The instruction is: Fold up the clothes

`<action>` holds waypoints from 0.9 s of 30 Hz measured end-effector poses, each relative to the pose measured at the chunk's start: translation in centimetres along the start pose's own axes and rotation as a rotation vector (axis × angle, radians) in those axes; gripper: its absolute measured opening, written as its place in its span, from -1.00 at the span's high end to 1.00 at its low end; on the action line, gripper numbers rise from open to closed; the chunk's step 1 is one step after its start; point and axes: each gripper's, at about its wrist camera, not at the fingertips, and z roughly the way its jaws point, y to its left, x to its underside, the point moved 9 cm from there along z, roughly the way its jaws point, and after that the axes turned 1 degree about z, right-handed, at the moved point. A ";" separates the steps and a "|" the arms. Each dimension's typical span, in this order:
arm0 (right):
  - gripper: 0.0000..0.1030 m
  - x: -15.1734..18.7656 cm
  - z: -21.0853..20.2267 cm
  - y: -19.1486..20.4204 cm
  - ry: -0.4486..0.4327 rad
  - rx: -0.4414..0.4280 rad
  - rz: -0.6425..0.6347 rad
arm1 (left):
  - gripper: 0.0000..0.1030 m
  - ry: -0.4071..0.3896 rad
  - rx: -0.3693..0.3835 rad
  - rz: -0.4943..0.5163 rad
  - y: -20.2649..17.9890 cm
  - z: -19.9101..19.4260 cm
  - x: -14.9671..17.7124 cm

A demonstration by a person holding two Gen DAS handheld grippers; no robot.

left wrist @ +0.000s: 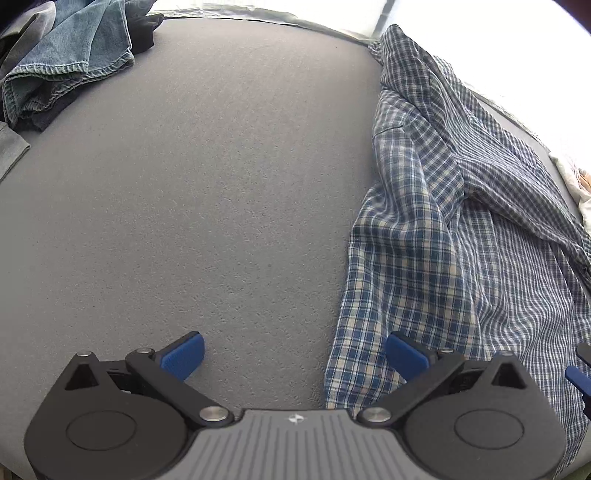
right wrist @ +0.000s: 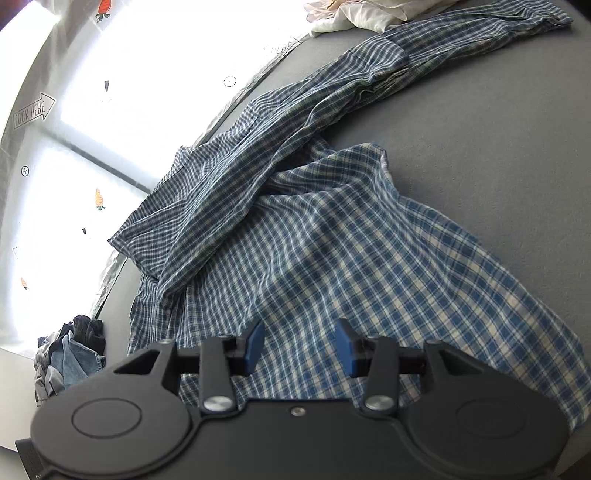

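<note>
Where rumpled, blue plaid shirt (right wrist: 314, 236).

Read "LOOK HERE", mirrored, inside an arrow outline (right wrist: 34, 110) printed on the pale curtain (right wrist: 74, 147) in the right wrist view. Possibly a first letter C rather than L, the print being reversed and washed out. Found no other legible words, brands or numbers anywhere in either view.

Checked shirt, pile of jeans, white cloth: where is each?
Checked shirt (right wrist: 332, 251): right wrist view, its spread body.
Pile of jeans (left wrist: 74, 48): left wrist view, top denim fold.
White cloth (right wrist: 369, 14): right wrist view, crumpled middle.
</note>
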 end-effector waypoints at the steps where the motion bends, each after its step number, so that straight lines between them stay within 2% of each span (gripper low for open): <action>1: 0.12 -0.7 0.1 -0.2 -0.014 0.008 0.005 | -1.00 -0.014 0.012 -0.005 -0.2 0.1 -0.8; 10: 0.10 -9.5 2.9 -1.3 -0.140 0.074 0.060 | -0.91 -0.141 0.099 -0.057 -2.4 2.3 -11.7; 16: 0.08 -17.4 4.7 -1.3 -0.280 0.172 0.039 | -0.87 -0.197 0.147 -0.075 -4.3 4.8 -21.7; 20: 0.01 -21.5 6.6 -2.2 -0.308 0.270 -0.012 | -0.86 -0.205 0.207 -0.102 -5.8 6.8 -26.9; 22: -0.09 -23.0 7.6 -2.5 -0.307 0.320 -0.051 | -0.87 -0.194 0.252 -0.131 -6.5 8.0 -28.9; 26: -0.22 -24.0 8.8 -3.1 -0.290 0.380 -0.101 | -0.86 -0.162 0.305 -0.183 -7.7 10.4 -31.1; 27: -0.25 -24.1 9.0 -3.2 -0.285 0.398 -0.121 | -0.86 -0.148 0.294 -0.175 -8.0 11.0 -31.2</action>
